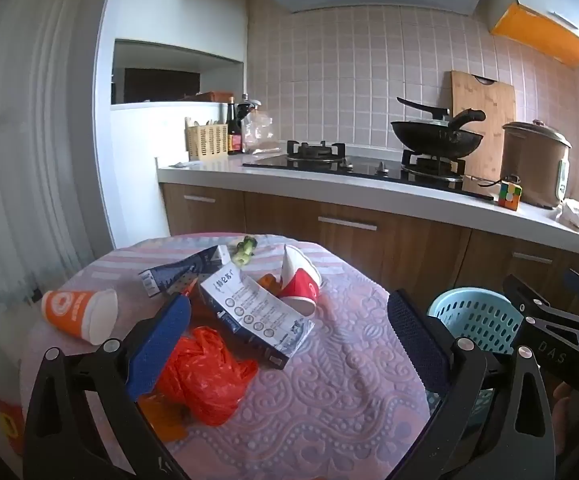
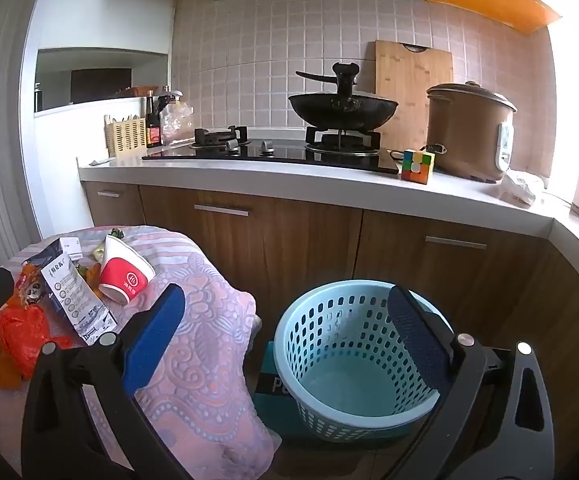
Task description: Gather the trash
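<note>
Two paper cups lay ahead of the left hand-held gripper (image 1: 289, 312): one orange (image 1: 79, 314), one red (image 1: 299, 280). Two cartons lay between them, one dark (image 1: 181, 272), one white (image 1: 257, 312). One orange plastic bag (image 1: 205, 372) lay by its left finger. One blue basket (image 2: 349, 356) stood below the right hand-held gripper (image 2: 285, 316).

Left gripper (image 1: 289, 320) tilted a little downward, jaws spread as wide as they go, blue pads (image 1: 159, 344) well apart, nothing clamped between. Right gripper (image 2: 287, 320) likewise tipped slightly down, jaws fully spread and empty. Part of a hand (image 1: 565, 404) visible behind the right gripper's black frame.
</note>
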The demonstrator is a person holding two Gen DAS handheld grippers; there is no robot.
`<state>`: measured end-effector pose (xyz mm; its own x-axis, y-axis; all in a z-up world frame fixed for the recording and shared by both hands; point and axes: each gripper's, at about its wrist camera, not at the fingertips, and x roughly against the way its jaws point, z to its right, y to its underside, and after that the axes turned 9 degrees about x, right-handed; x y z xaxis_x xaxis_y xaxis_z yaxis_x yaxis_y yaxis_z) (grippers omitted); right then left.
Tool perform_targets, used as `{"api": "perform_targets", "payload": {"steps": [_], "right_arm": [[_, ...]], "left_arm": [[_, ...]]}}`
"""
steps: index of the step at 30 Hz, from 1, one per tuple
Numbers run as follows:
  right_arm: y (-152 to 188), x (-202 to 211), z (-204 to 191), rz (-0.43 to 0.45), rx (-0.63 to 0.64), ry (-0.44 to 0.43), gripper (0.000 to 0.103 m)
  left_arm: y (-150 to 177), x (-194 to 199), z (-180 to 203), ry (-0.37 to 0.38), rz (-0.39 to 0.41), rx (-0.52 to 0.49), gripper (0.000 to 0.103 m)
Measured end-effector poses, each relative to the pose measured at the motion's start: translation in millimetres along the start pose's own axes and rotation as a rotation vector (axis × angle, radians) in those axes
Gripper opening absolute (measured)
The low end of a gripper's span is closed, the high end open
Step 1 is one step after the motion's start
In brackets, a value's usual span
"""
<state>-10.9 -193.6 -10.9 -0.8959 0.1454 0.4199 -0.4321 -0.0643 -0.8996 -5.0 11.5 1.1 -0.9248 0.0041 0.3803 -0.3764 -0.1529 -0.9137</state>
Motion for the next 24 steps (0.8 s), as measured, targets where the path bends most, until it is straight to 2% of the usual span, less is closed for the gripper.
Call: {"api": "perform_targets", "payload": {"steps": [14, 24], "right_arm": [[-1.1, 2.4, 10.9, 0.01, -0.01, 0.002, 0.096], [2.1, -3.4, -3.3, -0.024, 0.014, -0.003, 0.096]], "left_arm": [[-1.4, 0.7, -0.5, 0.001, 0.004, 0.004, 0.096], [-1.0, 1.4, -3.2, 0.01, 0.004, 0.011, 0.096]]}}
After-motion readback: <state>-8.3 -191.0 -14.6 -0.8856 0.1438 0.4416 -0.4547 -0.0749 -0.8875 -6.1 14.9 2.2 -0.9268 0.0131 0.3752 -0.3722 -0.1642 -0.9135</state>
